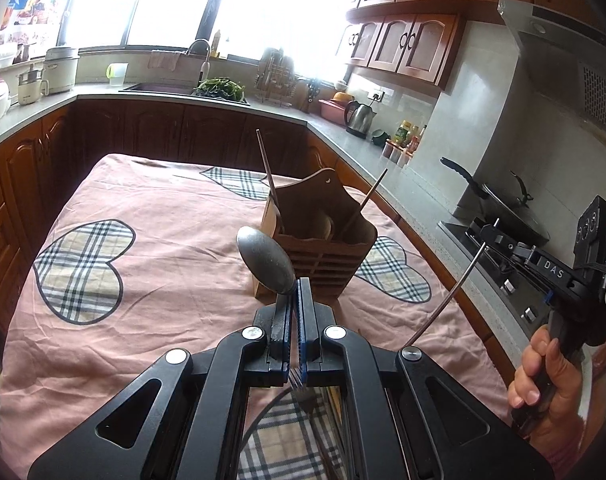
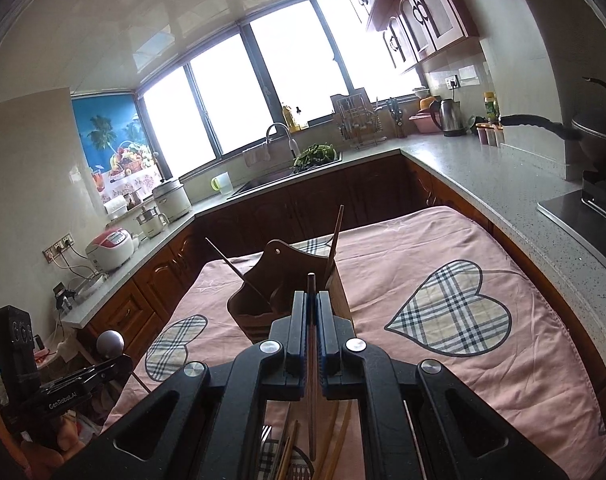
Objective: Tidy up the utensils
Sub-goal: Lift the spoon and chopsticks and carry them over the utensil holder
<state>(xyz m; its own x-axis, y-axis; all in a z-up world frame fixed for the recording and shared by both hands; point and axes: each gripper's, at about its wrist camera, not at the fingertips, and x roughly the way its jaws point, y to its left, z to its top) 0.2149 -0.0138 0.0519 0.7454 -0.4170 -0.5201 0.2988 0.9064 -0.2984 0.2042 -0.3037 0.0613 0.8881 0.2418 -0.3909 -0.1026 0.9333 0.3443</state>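
Note:
A brown wooden utensil holder (image 1: pixel 323 236) stands on the pink cloth, with chopsticks (image 1: pixel 268 168) leaning out of it; it also shows in the right wrist view (image 2: pixel 279 284). My left gripper (image 1: pixel 296 284) is shut on a metal spoon (image 1: pixel 266 260), bowl up, just in front of the holder. My right gripper (image 2: pixel 311 300) is shut on a dark chopstick (image 2: pixel 311 360), near the holder's front. In the left wrist view the right gripper (image 1: pixel 487 238) holds that long thin chopstick (image 1: pixel 447 300) at the right. Loose chopsticks and a fork (image 2: pixel 291 452) lie under the right gripper.
The table has a pink cloth (image 1: pixel 163 208) with plaid hearts. Kitchen counters (image 2: pixel 483 168) wrap around it, with a sink, a kettle (image 1: pixel 361 118), rice cookers and a stove with a wok (image 1: pixel 503 208) at the right.

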